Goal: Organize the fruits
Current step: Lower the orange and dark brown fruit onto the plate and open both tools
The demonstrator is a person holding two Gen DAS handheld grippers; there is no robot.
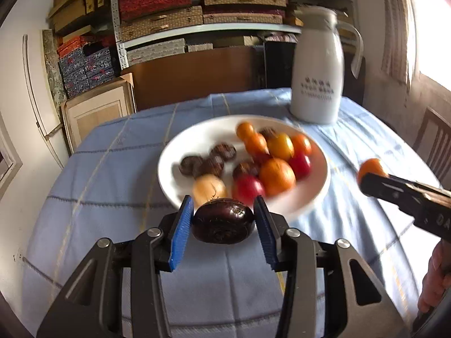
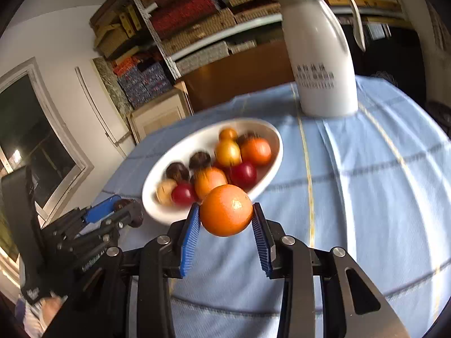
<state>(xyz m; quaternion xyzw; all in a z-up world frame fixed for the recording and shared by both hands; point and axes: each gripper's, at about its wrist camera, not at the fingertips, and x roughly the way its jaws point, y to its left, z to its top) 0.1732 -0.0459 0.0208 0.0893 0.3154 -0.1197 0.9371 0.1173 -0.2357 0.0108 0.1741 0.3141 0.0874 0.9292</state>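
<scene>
My left gripper (image 1: 224, 214) is shut on a dark purple-brown round fruit (image 1: 222, 221) and holds it above the blue tablecloth, just in front of the white bowl (image 1: 174, 152). The bowl holds several orange, red, yellow and dark brown fruits. My right gripper (image 2: 225, 217) is shut on an orange fruit (image 2: 226, 210), also just in front of the bowl (image 2: 180, 152). The right gripper with its orange (image 1: 371, 169) shows at the right in the left wrist view. The left gripper (image 2: 118, 205) shows at the left in the right wrist view.
A tall white jug (image 1: 317, 67) with a handle stands on the table behind the bowl, to the right; it also shows in the right wrist view (image 2: 318, 50). The round table has a blue checked cloth (image 1: 112, 169). Shelves of boxes (image 1: 169, 8) stand behind. A chair (image 1: 434, 143) is at the right.
</scene>
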